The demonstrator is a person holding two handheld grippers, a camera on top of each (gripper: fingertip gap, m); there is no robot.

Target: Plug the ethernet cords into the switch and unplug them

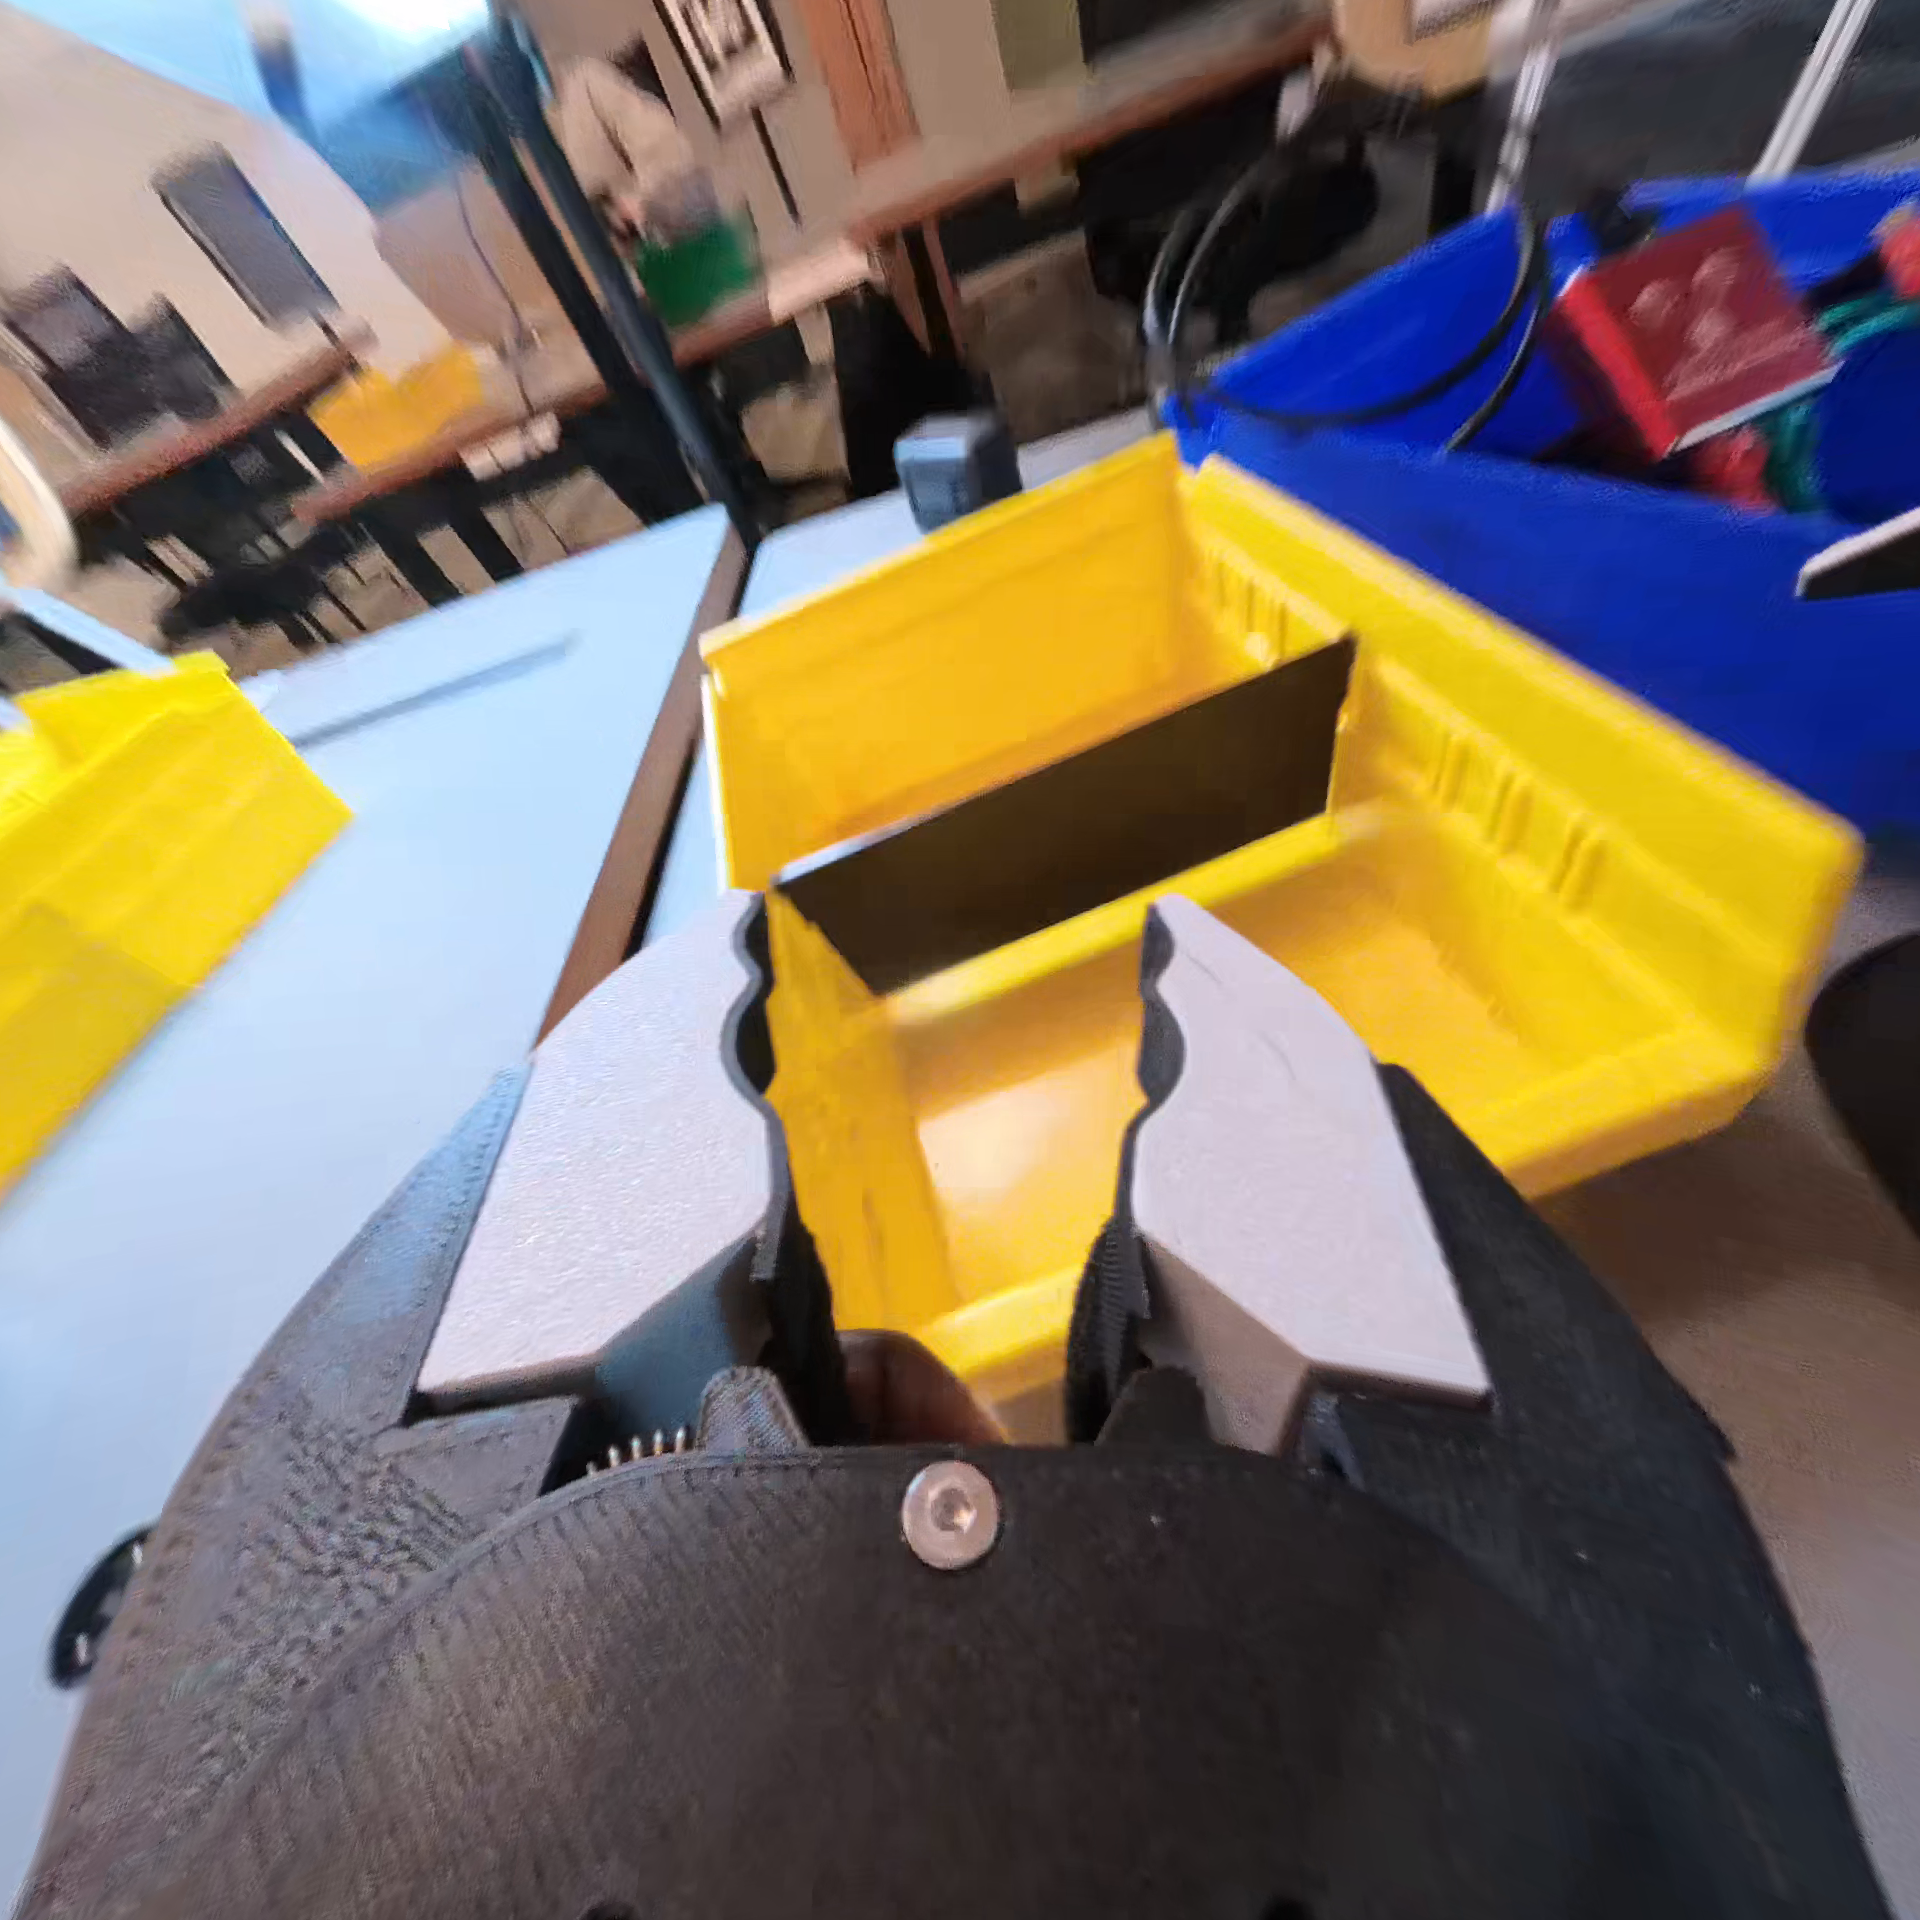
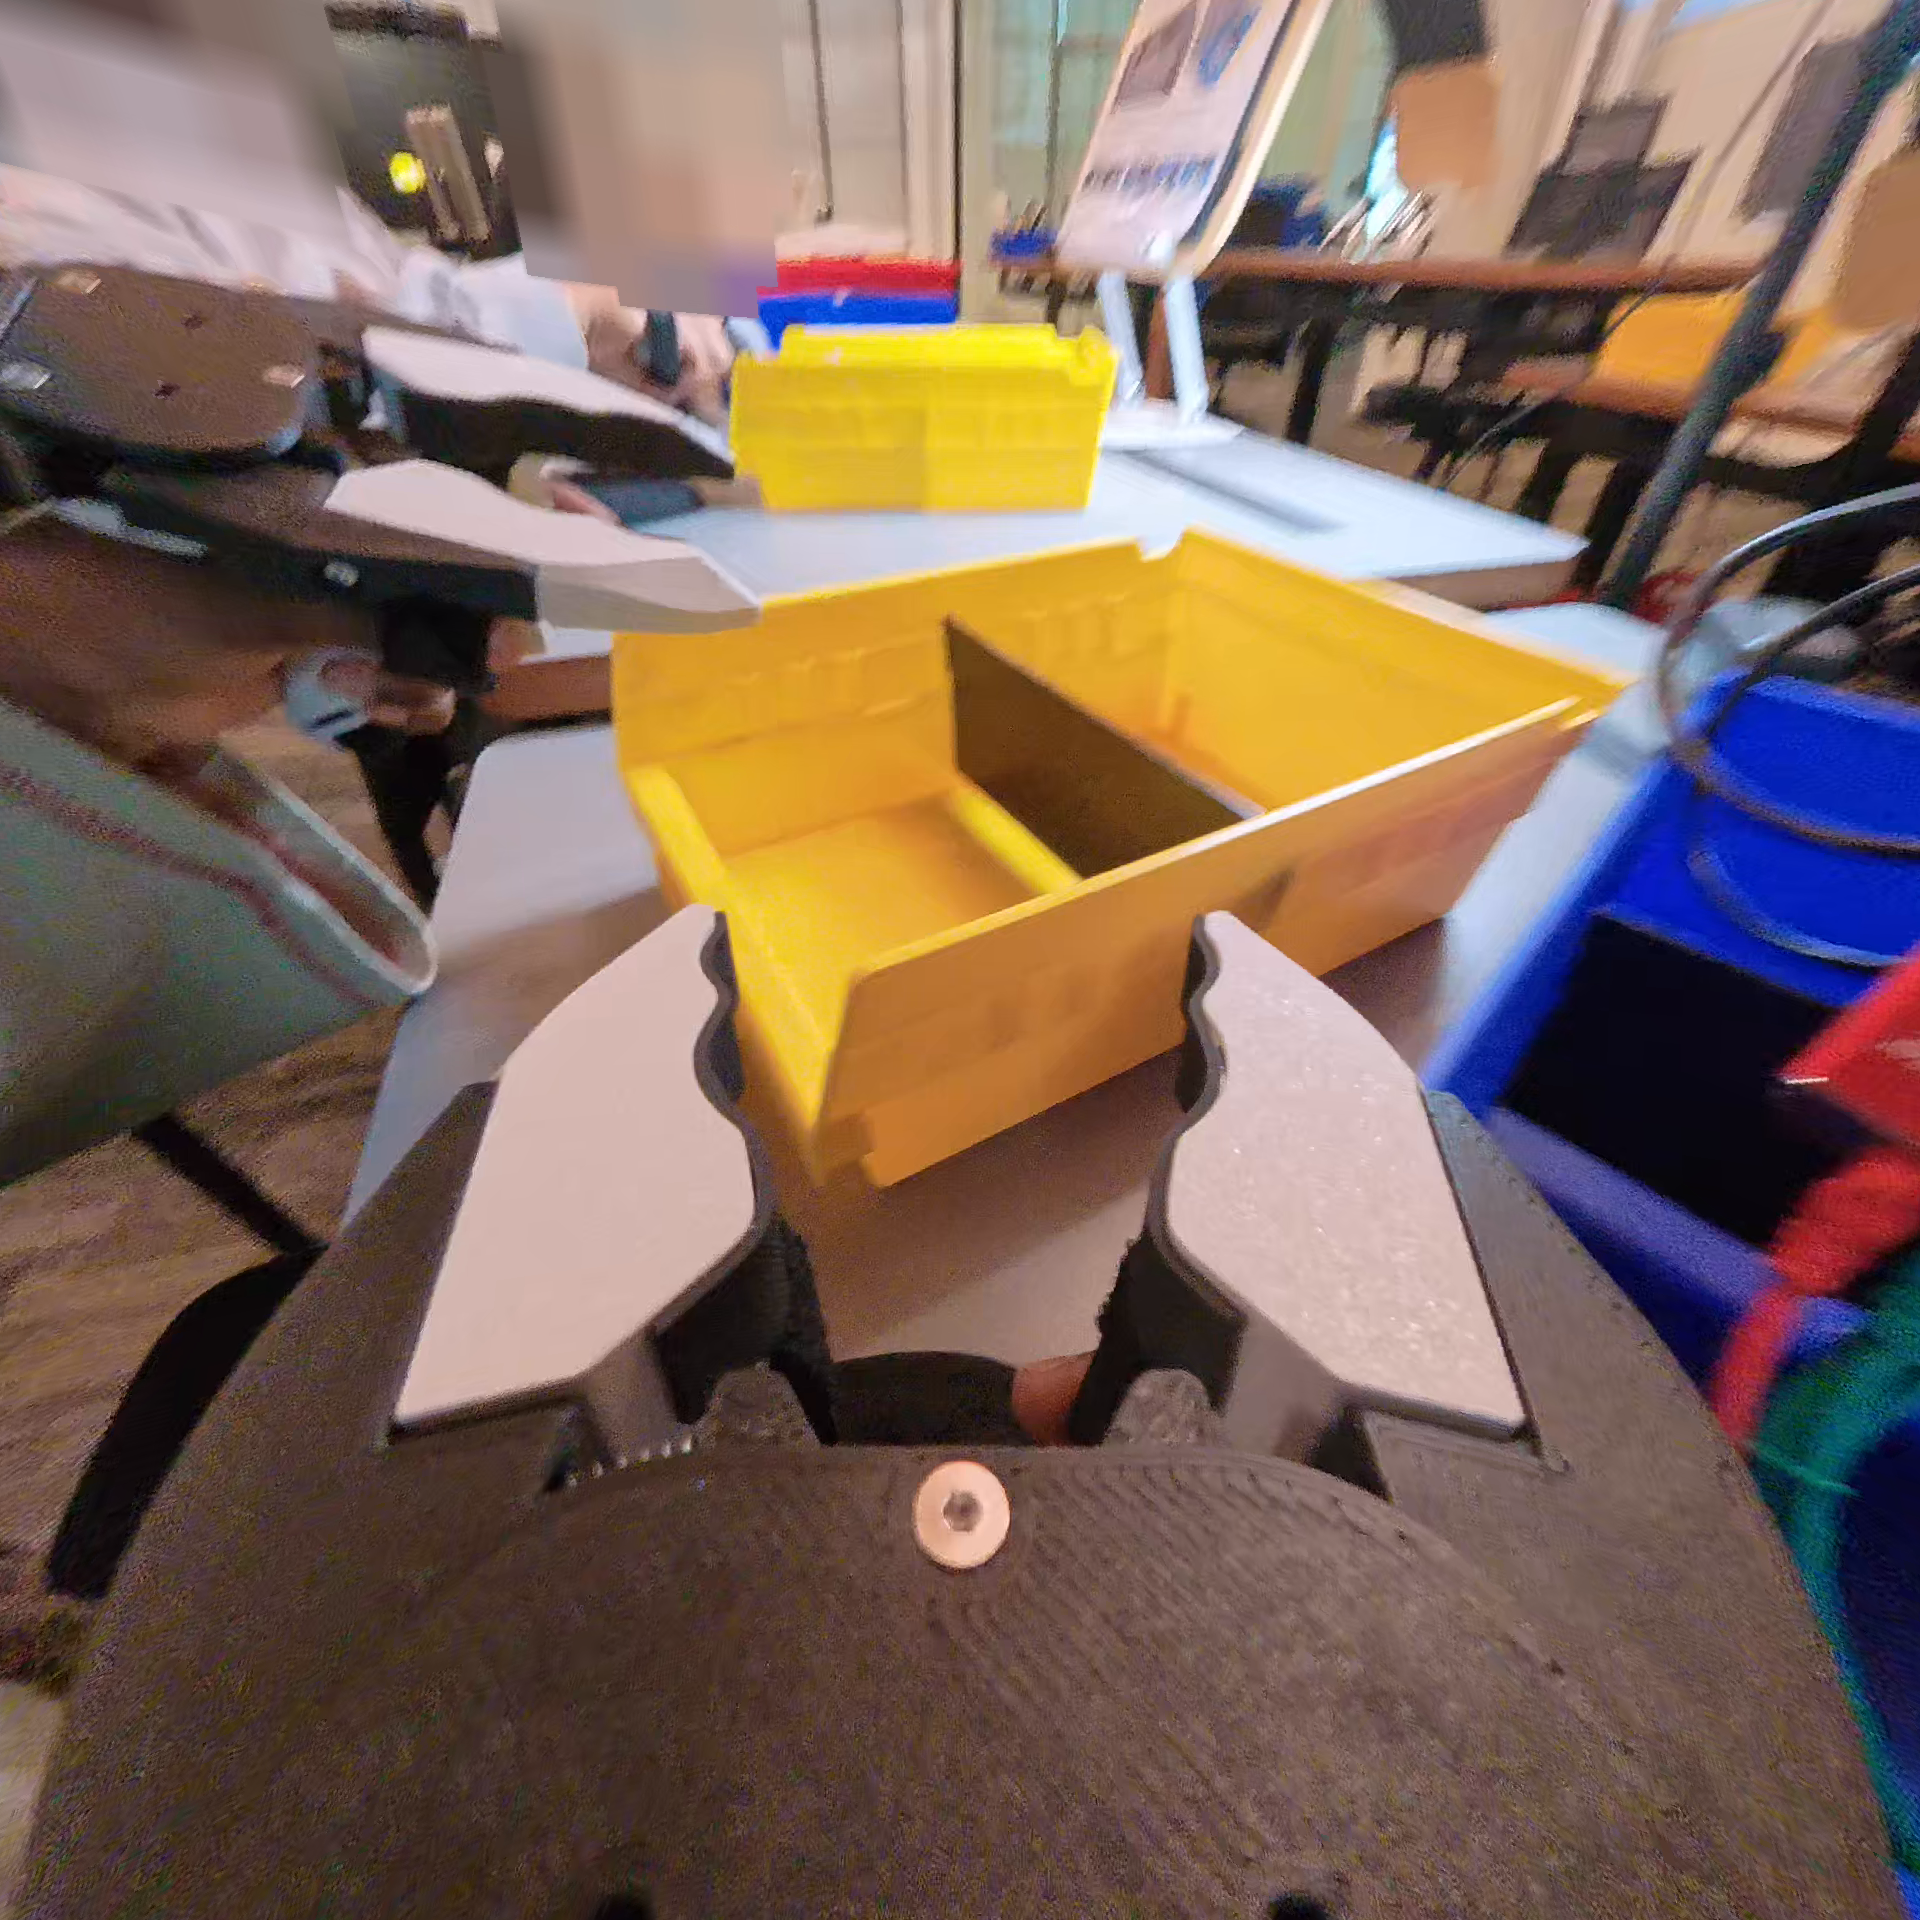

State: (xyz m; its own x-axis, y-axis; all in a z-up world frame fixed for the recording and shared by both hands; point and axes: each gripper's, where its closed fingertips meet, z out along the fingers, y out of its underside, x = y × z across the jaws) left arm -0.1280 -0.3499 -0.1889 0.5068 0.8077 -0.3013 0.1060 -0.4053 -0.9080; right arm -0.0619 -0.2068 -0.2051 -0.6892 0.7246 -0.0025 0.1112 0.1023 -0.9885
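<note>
We hold both tongs, left (image 1: 956,914) and right (image 2: 956,925), open and empty over the yellow bin (image 2: 1039,997) on the worktop (image 2: 540,831).

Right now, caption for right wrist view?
Open right gripper faces an empty yellow bin with black divider; left gripper alongside.
</note>
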